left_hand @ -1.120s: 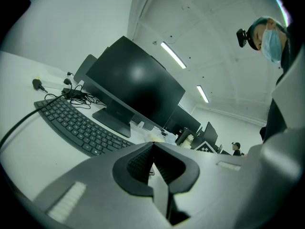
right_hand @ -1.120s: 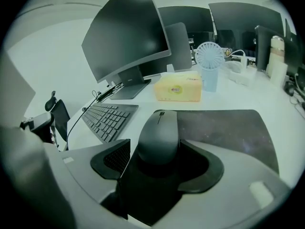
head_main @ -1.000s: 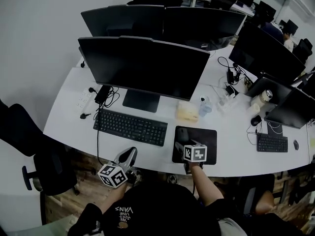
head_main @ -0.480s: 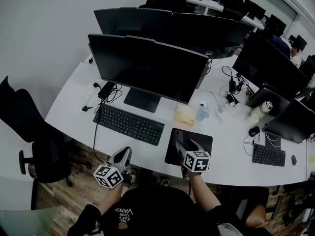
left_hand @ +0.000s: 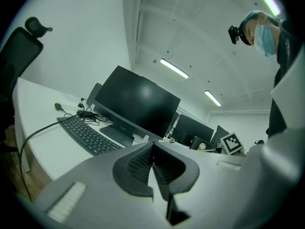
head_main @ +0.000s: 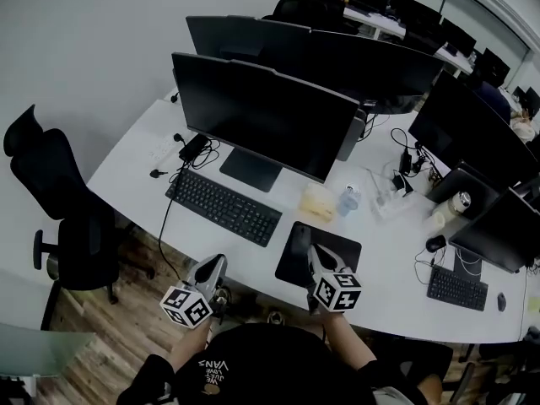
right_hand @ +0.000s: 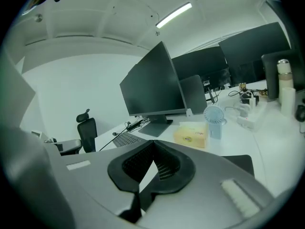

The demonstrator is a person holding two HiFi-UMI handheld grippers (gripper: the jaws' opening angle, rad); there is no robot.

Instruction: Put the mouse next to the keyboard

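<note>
Okay, jaws first: the right gripper (right_hand: 153,144) has its pads pressed together with nothing between them, and the left gripper (left_hand: 151,147) is the same — closed, empty, hanging off the near edge of the worktop (head_main: 135,171). Just ahead of the right jaws lies the black mouse pad (head_main: 289,264), and near its far-left corner there's a dark lump that reads as the mouse (head_main: 301,240) — black on black, so the outline is faint. It sits a little apart from the right end of the keyboard (head_main: 224,207). My read: a mouse is light, rigid and smooth-shelled, so the jaws must open first, then pinch across its two long sides, low down where the shell is widest. A grip on the curved top would likely slip. The yellow box (head_main: 319,202) behind it stands clear of the short path to the keyboard.
</note>
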